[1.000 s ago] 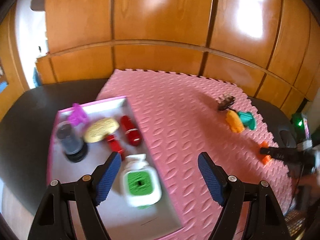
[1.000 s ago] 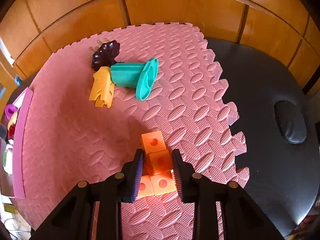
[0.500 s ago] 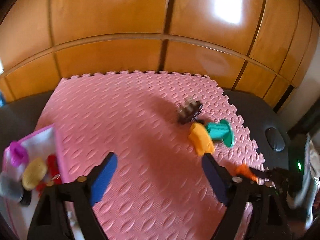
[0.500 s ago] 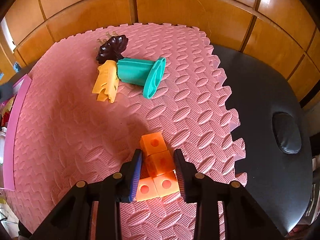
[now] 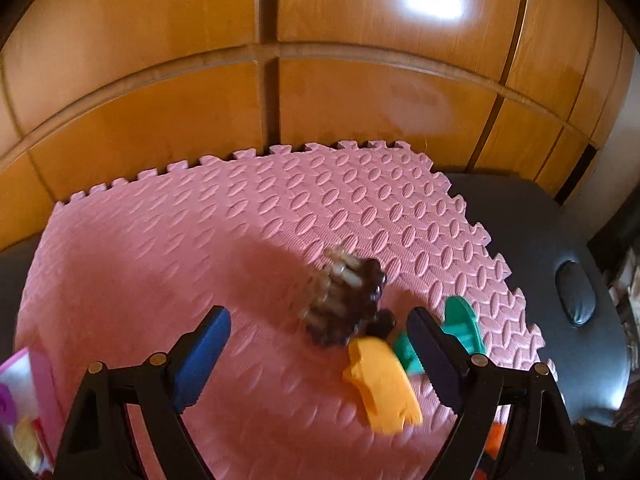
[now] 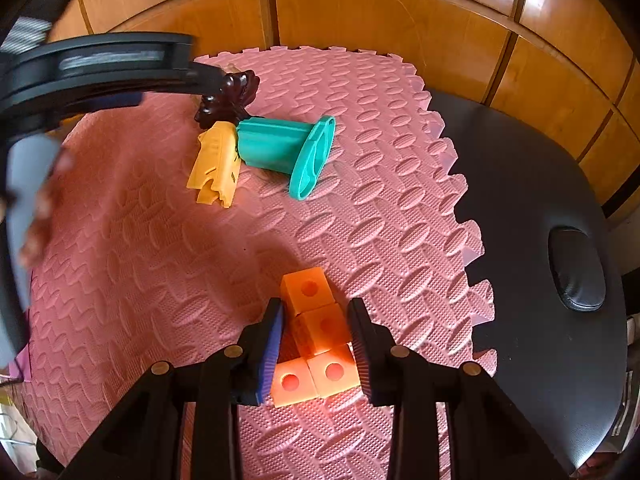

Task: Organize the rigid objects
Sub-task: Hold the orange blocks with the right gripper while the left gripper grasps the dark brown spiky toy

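Meanwhile left gripper (image 5: 318,354) fingers wide, empty; right gripper (image 6: 318,342) fingers narrow around orange blocks (image 6: 316,330).

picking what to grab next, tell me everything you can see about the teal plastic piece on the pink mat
The teal plastic piece looks like rigid moulded plastic: a ribbed, tapering body ending in a wide flat flange with oval cut-outs. It lies on its side on the pink foam mat, flange toward the mat's right edge. Its narrow end meets the yellow plastic piece and sits near a dark brown toy. No gripper holds it.
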